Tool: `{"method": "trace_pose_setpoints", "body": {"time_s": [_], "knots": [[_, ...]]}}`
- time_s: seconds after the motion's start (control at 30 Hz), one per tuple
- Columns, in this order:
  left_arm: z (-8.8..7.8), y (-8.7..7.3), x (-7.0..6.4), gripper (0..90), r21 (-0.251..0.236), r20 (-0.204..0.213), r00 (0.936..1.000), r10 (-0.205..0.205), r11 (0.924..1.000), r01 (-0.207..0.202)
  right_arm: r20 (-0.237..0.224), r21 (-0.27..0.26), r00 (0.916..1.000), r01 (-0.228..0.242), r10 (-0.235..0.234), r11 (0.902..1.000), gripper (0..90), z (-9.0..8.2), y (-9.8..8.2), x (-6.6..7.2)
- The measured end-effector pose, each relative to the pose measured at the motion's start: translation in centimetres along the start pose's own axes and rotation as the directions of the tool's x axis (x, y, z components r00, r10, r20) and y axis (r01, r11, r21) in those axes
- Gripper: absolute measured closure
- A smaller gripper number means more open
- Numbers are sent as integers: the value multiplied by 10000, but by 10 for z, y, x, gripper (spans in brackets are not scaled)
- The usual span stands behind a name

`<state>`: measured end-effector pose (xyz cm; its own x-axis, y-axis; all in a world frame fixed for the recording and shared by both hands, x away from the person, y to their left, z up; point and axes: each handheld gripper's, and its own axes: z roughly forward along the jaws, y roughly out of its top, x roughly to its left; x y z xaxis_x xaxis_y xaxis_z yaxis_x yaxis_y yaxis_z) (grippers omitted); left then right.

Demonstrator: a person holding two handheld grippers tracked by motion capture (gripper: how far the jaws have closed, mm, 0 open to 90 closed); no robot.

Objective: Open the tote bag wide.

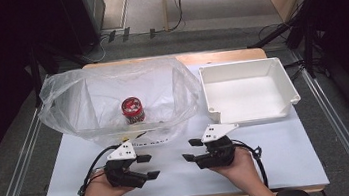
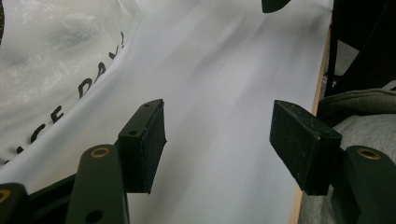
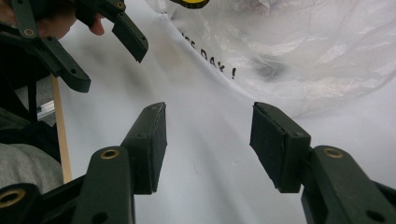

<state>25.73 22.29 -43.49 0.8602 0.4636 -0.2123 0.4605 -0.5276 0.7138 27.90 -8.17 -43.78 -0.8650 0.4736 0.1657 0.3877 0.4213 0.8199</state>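
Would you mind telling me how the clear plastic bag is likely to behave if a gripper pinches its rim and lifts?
The bag looks thin and crinkled, so it would probably flop and collapse rather than hold shape. The jar inside may tip or roll as the film shifts. Its glossy film could slip between the pads.

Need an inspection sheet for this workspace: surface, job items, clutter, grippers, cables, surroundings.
Surface: white sheet over a wooden table, bare in front.
Job's things: clear plastic bag, printed lettering, mouth open; red-lidded jar upright inside it.
Clutter: empty white bin at the right, beside the bag.
Grippers: left gripper and right gripper face each other near the front edge, jaws open, nothing between them.
Cables: black cable trails from the right gripper.
Surroundings: grey floor, wooden furniture behind.
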Motion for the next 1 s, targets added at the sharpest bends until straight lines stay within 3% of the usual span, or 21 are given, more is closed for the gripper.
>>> {"method": "trace_pose_setpoints", "body": {"time_s": [0.2,0.33,0.53,0.63,0.67,0.8,1.0], "knots": [[0,0,-1,376,4,84,10000,21,10000,-21,-37,55,10000,17,-16,10000,469,0,0,0],[-2,2,-4,482,30,105,9993,366,9993,-366,-94,6,10000,5,-5,10000,469,-1,1,1],[-12,11,-9,604,148,415,9990,152,9998,-158,-95,-69,9999,-35,34,10000,474,-8,6,4],[-19,17,-10,639,-119,959,9952,180,9998,-170,-208,-64,9998,-66,65,10000,484,-15,12,6],[-23,20,-11,639,-105,746,9972,-13,9999,21,-208,-64,9998,-66,65,10000,484,-15,12,6],[-36,29,-12,639,-99,634,9980,-12,9999,18,-240,53,9997,-110,112,9999,487,-21,18,5],[-51,43,-8,634,175,888,9955,-336,9993,322,-227,19,9997,102,-102,9999,501,-36,32,5]]}}
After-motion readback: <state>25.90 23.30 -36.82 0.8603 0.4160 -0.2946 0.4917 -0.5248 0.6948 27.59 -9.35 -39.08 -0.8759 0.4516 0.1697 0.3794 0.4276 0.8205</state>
